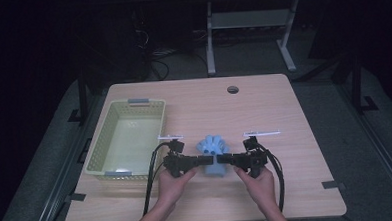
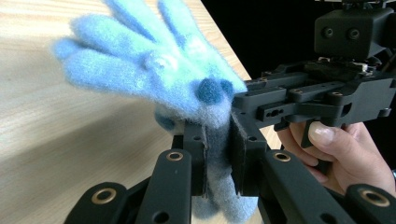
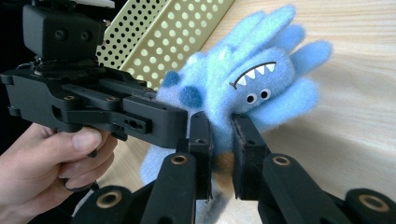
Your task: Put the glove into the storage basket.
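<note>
A fuzzy blue monster toy [image 1: 213,145] shaped like a glove, with eyes and white teeth, is held just above the wooden table [image 1: 269,107] near its front middle. My left gripper [image 1: 209,160] comes in from the left and is shut on the toy's lower part. My right gripper [image 1: 222,159] meets it from the right, also shut on the toy. In the left gripper view the pads of my left gripper [image 2: 218,140] pinch the toy [image 2: 154,70], with the right gripper's body close behind. In the right gripper view my right gripper [image 3: 219,135] clamps the toy [image 3: 252,79] below its face.
A pale yellow-green perforated basket [image 1: 98,150] stands at the table's left, and its wall [image 3: 177,32] appears behind the toy. A round cable hole [image 1: 232,89] lies near the table's far edge. Cables trail from both grippers toward the front edge.
</note>
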Available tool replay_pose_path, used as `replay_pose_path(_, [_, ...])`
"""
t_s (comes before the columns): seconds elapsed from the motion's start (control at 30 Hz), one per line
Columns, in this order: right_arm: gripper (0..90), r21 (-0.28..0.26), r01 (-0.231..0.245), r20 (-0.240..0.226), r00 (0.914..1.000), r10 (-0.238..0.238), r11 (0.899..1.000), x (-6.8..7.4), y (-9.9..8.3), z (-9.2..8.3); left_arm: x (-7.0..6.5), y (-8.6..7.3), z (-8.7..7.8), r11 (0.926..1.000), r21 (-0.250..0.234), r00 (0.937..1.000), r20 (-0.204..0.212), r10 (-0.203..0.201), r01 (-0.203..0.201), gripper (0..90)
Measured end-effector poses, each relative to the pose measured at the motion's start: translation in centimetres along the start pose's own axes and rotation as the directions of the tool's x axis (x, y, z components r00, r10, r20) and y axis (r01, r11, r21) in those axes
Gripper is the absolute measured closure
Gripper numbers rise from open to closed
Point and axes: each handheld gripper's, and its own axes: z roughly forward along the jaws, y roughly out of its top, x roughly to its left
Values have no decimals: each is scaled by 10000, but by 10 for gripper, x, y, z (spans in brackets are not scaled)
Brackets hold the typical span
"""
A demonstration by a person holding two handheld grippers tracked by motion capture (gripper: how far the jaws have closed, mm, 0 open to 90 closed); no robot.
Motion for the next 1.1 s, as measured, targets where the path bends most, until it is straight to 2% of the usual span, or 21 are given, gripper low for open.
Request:
replay_pose_path(0.1, [799,-24,136,-3,9999,-136,9999,4,2,1,-1,2,-6,10000,-60,10000,3,37,-37,780])
replay_pose_path(0.23, [799,16,89,-96,9999,-89,10000,9,6,2,-2,3,-12,9999,-129,10000,43,44,-44,779])
replay_pose_path(0.43, [798,48,447,-113,9989,-446,9990,17,17,5,-4,10,-23,9994,-295,9999,6,159,-158,779])
replay_pose_path(0.6, [798,129,421,-187,9989,-419,9990,21,23,9,-3,13,-29,9995,-315,10000,8,83,-83,779])
replay_pose_path(0.73, [798,163,644,-192,9978,-641,9978,27,30,14,-1,15,-39,9989,-441,9999,59,134,-131,779])
replay_pose_path(0.77, [798,210,601,-270,9979,-595,9980,32,33,16,0,16,-44,9987,-487,9999,47,129,-127,779])
replay_pose_path(1.1, [798,166,898,-547,9945,-888,9958,46,50,27,1,27,-67,9964,-814,9998,-19,219,-220,780])
